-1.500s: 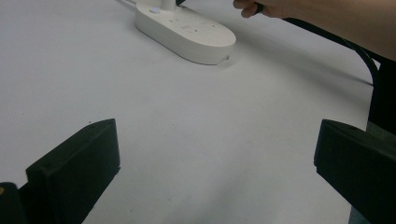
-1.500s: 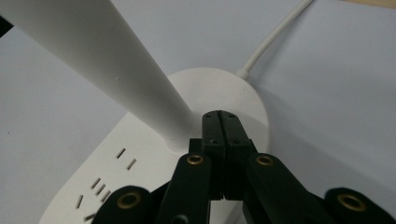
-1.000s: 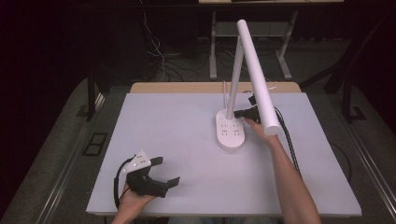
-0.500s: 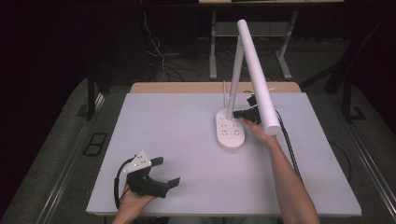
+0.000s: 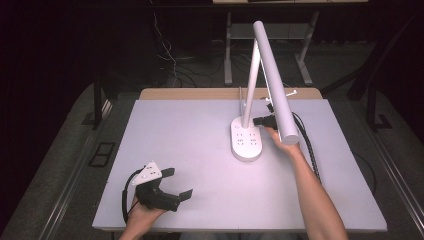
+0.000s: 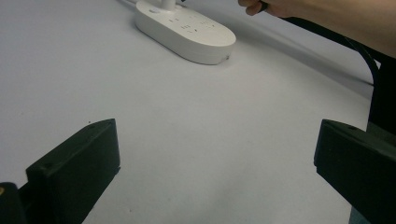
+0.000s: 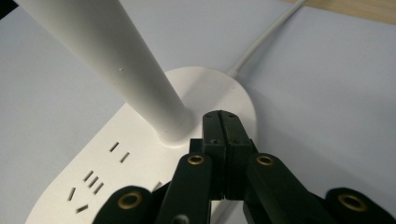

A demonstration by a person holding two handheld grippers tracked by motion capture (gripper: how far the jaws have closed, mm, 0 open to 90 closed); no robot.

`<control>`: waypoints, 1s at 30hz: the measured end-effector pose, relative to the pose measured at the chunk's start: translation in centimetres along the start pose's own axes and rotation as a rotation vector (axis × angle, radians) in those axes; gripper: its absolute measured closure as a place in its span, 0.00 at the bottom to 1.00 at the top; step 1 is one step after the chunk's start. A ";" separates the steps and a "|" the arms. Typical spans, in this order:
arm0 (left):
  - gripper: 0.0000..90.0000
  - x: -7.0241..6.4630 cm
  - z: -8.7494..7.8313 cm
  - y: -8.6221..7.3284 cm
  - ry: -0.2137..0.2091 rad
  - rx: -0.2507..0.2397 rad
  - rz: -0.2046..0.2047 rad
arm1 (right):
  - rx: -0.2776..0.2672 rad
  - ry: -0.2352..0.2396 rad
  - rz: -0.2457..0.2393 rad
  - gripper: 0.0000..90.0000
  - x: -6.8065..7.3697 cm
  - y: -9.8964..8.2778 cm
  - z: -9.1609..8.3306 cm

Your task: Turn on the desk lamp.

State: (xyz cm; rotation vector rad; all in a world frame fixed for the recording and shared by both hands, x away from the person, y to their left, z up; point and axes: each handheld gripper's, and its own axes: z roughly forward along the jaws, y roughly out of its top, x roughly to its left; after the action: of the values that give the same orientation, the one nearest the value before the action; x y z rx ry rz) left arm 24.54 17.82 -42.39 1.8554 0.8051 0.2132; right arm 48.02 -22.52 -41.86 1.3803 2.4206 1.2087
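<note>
A white desk lamp stands right of the table's middle; its oval base carries several socket slots, and a stem rises to a long tube head. My right gripper is at the foot of the stem. In the right gripper view, my right gripper is shut with nothing between the jaws, its tips over the lamp base just beside the stem. My left gripper rests near the front left with its jaws wide open. In its own view, my left gripper is empty, with the lamp base far ahead.
The lamp's white cord runs off the back of the white table. A black cable trails along the right forearm. A hand shows beyond the base. A wooden strip borders the far edge.
</note>
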 end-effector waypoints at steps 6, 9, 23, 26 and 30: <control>0.00 -0.1 0.0 0.0 0.001 0.000 0.001 | -0.004 -0.011 -0.007 1.00 -0.2 0.3 -1.5; 0.00 -0.1 0.0 0.0 0.001 -0.001 0.000 | -0.003 -0.015 -0.010 1.00 -0.2 0.4 -2.5; 0.00 -0.2 0.0 0.0 -0.002 -0.008 0.002 | 0.005 -0.019 -0.070 0.96 1.7 -0.4 -5.4; 0.00 -0.2 0.1 0.0 -0.002 -0.004 0.002 | 0.005 -0.017 -0.074 0.91 2.1 -0.9 -6.1; 0.00 -0.2 0.1 0.0 -0.001 -0.003 0.002 | -0.010 -0.028 -0.073 0.71 2.6 -1.6 -7.1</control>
State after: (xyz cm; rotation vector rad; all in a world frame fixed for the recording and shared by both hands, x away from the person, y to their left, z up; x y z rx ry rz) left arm 24.42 17.61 -42.35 1.8533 0.8024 0.2146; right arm 42.30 -25.10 -37.37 1.2853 2.4199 1.1759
